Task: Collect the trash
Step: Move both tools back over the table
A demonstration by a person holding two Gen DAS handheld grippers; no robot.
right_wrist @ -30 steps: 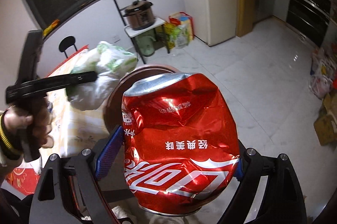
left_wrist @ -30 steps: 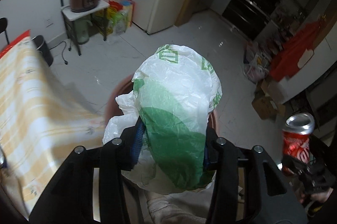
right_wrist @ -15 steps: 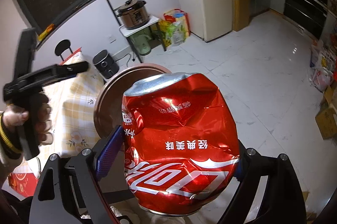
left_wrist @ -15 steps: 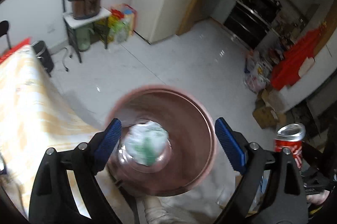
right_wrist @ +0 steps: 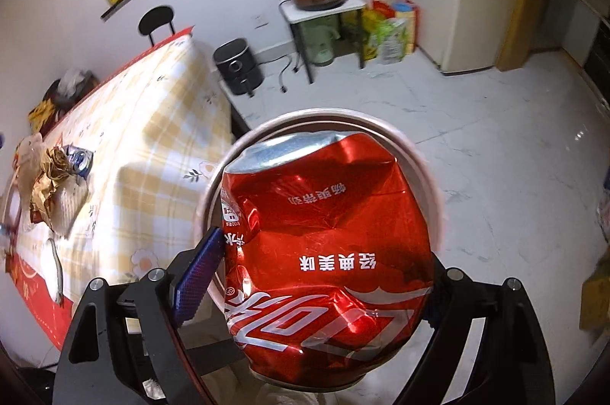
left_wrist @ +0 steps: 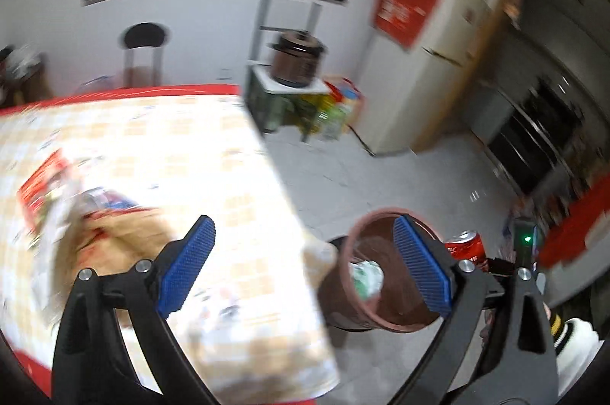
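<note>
Left wrist view: left gripper (left_wrist: 305, 269) is released, nothing between its jaws. The green-and-white bag (left_wrist: 365, 278) it carried a second ago now lies inside the brown bin (left_wrist: 385, 313) on the floor by the table's corner. One piece binned. The view has swung back over the table (left_wrist: 236, 184), where blurred wrappers (left_wrist: 95, 214) wait near the left edge.

Right wrist view: right gripper (right_wrist: 324, 275) holds the crushed red can (right_wrist: 328, 252) over the bin's mouth, jaws just easing wider, the left pad seemingly off the can. Nothing blocks the drop.
</note>
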